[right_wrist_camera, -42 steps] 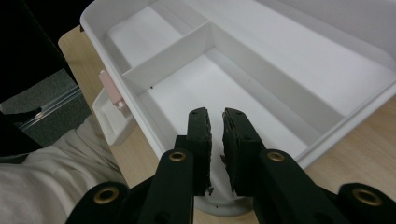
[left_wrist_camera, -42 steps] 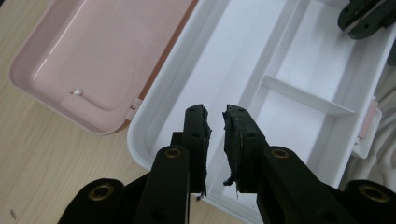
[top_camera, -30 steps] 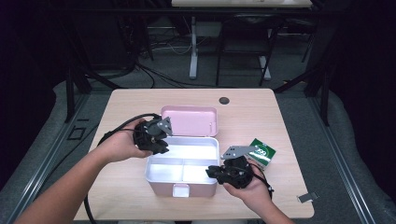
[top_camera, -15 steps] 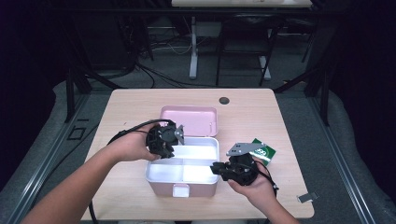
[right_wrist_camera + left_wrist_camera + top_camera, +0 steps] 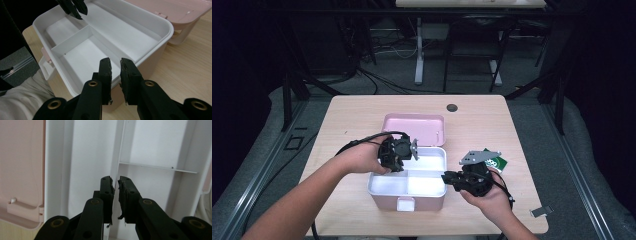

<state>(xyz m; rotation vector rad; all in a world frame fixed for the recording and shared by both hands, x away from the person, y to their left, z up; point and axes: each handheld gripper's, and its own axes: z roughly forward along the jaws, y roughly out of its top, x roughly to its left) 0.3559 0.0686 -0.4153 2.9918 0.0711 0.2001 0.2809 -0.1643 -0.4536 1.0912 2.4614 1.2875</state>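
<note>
The room is dark, with a grey floor (image 5: 592,165), black cables and metal table legs behind. In the middle stands a light wooden table (image 5: 362,115) with rounded corners. A small dark round spot (image 5: 452,107) sits near its far edge.

On the table lies an open pink box (image 5: 384,199). Its pink lid (image 5: 412,127) is folded back flat on the far side. Inside, the white tray (image 5: 432,157) has one long compartment at the back and two smaller ones in front, all bare.

Just right of the box lies a green packet (image 5: 499,163).

The left gripper (image 5: 115,185) hangs above the tray, over the wall between the long compartment and the smaller ones. Its jaws have just been closing and are nearly pressed together, with nothing between them. The right gripper (image 5: 115,66) is at the right front rim of the box, jaws also narrow and holding nothing.
</note>
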